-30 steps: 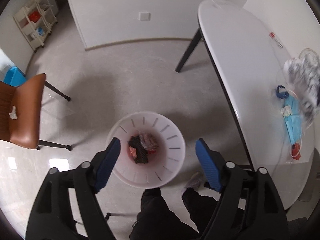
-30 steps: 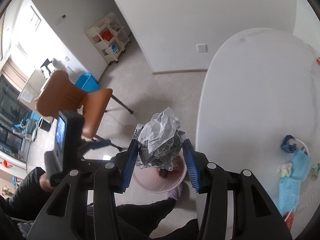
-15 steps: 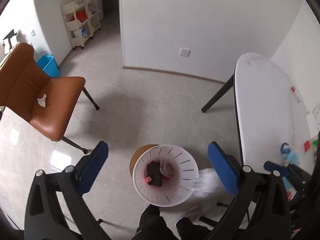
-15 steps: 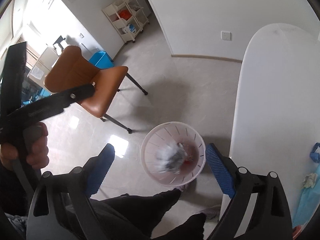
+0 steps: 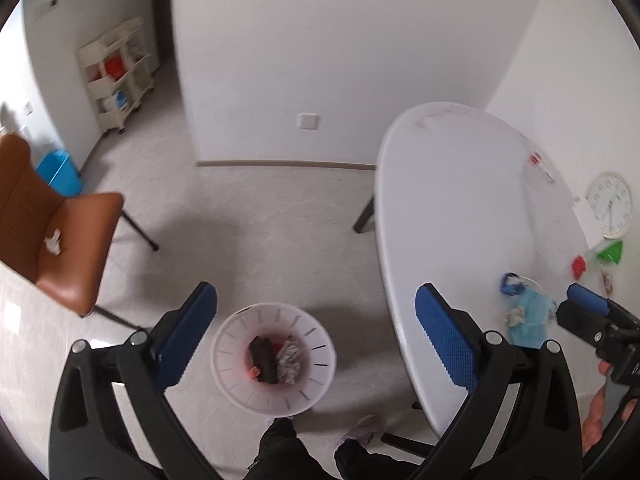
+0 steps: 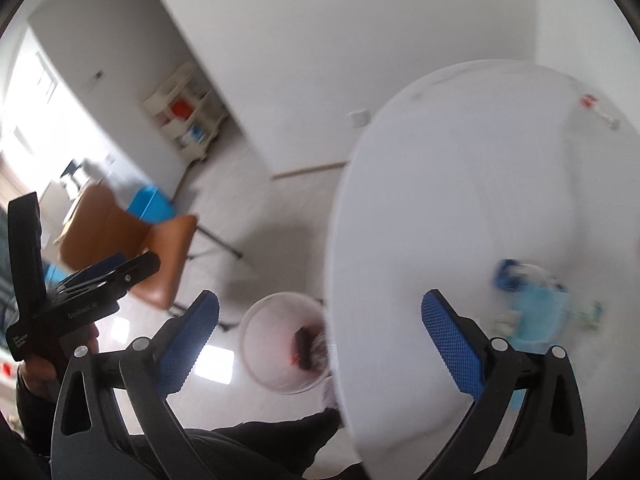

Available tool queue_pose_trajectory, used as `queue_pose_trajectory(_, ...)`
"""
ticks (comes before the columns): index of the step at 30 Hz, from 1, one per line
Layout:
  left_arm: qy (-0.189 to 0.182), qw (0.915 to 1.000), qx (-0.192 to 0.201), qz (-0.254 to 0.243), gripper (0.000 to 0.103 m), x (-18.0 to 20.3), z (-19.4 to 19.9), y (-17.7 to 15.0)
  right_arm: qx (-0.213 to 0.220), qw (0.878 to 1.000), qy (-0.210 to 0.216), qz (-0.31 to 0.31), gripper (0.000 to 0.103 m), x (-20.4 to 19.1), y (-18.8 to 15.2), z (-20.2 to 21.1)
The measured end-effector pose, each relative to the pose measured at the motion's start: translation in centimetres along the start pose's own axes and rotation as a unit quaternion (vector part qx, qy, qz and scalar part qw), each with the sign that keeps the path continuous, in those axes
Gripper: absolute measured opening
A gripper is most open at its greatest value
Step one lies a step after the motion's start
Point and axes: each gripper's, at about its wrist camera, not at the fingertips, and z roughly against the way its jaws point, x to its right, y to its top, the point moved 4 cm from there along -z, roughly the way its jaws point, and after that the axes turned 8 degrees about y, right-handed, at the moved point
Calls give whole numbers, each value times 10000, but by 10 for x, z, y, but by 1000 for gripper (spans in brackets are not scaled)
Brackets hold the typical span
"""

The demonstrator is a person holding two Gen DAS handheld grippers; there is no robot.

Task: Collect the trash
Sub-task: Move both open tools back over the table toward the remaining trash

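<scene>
Both the left gripper point(image 5: 316, 332) and right gripper point(image 6: 320, 336) stand spread and empty; remaining trash, a blue mask point(image 5: 530, 318), lies on the table point(image 5: 460, 208), so approach low and pinch centrally before carrying to the bin point(image 5: 320, 394).

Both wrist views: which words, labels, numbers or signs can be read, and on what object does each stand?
"GenRobot.AI": white print on the body of the left gripper, right wrist view; reading uncertain.
Smaller white print lower on that body: too small to read.
Wall clock numerals: too blurred to read.
Red-marked labels on the table: unreadable.
</scene>
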Motion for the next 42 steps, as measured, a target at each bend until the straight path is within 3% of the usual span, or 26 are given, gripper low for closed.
queue_pose_trajectory(14, -649, 9910, -10, -1173, 95, 125, 3, -8, 569, 9901, -801, -1004, 100, 105, -43, 77)
queue_pose_trajectory(25, -1023, 9694, 41, -2232, 95, 218, 9, -25, 850, 9634, -1576, -1993, 100, 205, -92, 128)
queue_pose_trajectory(32, -1111, 9600, 37, -2570, 95, 252, 10, -34, 714, 9454, -1525, -2792, 100, 258, -117, 115)
queue_pose_trajectory(38, -1058, 9543, -1, -2794, 95, 263, 6, -38, 571, 9156, -1275, -3771, 100, 295, -122, 63)
queue_pose_trajectory(42, -1041, 9525, 12, -2862, 95, 266, 6, -38, 409, 9020, -1414, -4060, 100, 309, -120, 30)
